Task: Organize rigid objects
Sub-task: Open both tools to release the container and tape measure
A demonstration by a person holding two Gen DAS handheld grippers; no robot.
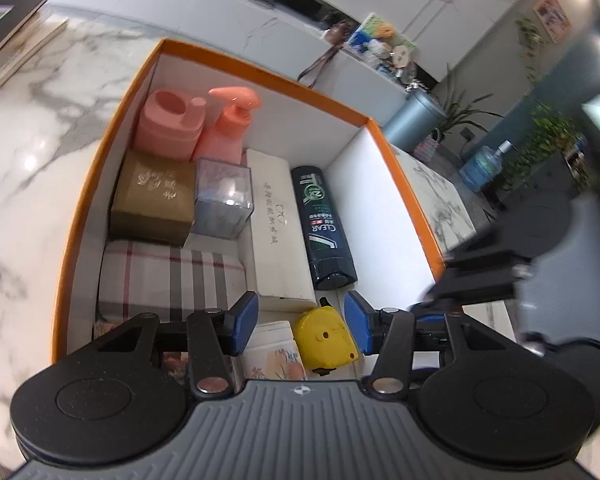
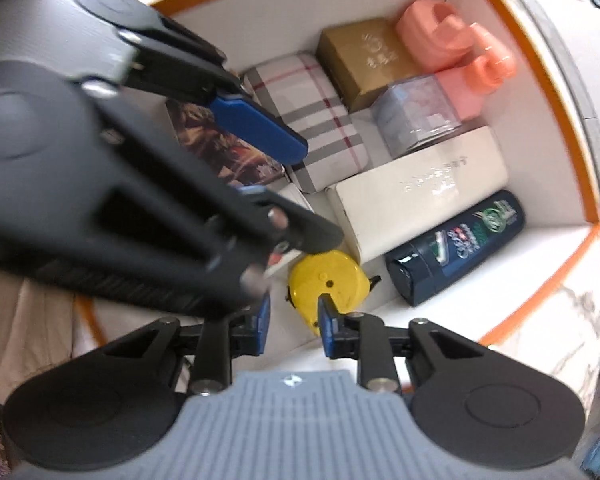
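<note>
Left tongs (image 1: 301, 322), spread wide and empty, hang over the orange box (image 1: 100, 152); the yellow tape measure (image 2: 328, 280) lies flat on the box floor directly ahead of the nearer right tongs (image 2: 294, 326), half-open, empty.

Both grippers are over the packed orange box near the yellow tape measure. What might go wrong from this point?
1. The left gripper and right gripper crowd the same corner around the tape measure; they may collide.
2. The tape measure sits tight against the white carton and the floral jar, so open fingers could catch a neighbour.
3. The shampoo bottle lies on its side and may roll if bumped.
</note>
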